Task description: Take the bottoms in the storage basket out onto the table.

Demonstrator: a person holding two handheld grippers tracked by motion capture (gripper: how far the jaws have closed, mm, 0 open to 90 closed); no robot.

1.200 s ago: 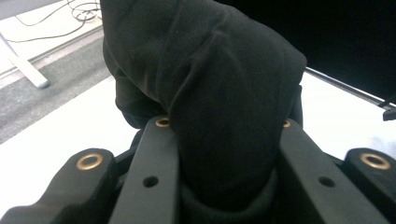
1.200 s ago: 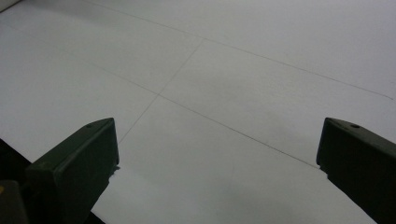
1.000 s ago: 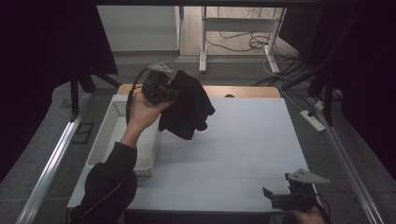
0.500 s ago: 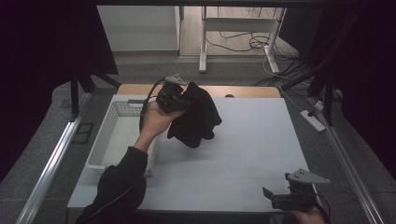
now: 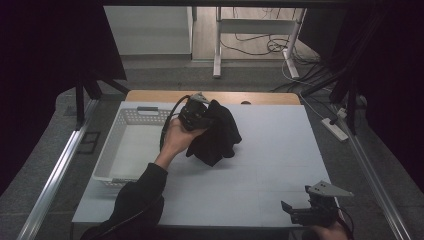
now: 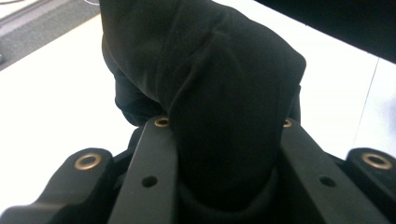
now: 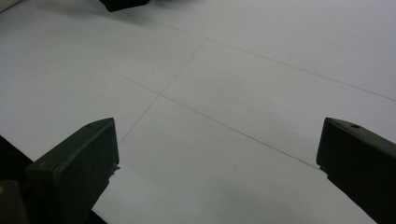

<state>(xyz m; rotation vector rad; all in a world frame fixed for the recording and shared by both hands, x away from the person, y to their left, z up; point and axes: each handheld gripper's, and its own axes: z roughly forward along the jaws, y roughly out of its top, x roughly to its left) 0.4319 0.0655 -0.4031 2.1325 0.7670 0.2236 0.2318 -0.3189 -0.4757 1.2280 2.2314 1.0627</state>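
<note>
**Black cloth carried out over the table, ready to be set down**

While the right gripper (image 5: 300, 214) rests at the near right corner of the white table (image 5: 270, 170) with its two black jaws standing wide apart over bare surface, the left gripper (image 5: 202, 116) does the work. Its jaws are clamped on a bunched fold of the soft black fabric garment (image 5: 216, 134); the left gripper view shows the cloth (image 6: 219, 102) squeezed between the two jaw arms and bulging out past their tips. In the high view the garment hangs in a loose clump from that gripper, near the far left part of the table and just to the right of the white perforated plastic basket (image 5: 131, 118), which sits along the table's left side. Its lowest folds look close to the table top; whether they touch cannot be told for sure.

The step in hand appears to be the transfer of the garment from the basket side onto the open table. I judge the carry to be nearly done but the cloth not yet laid down. The next move likely calls for lowering it until the bulk rests on the surface, well clear of the basket rim, then releasing it. If it is to be spread or folded, the idle right gripper would need to reach across and take a free edge.
</note>
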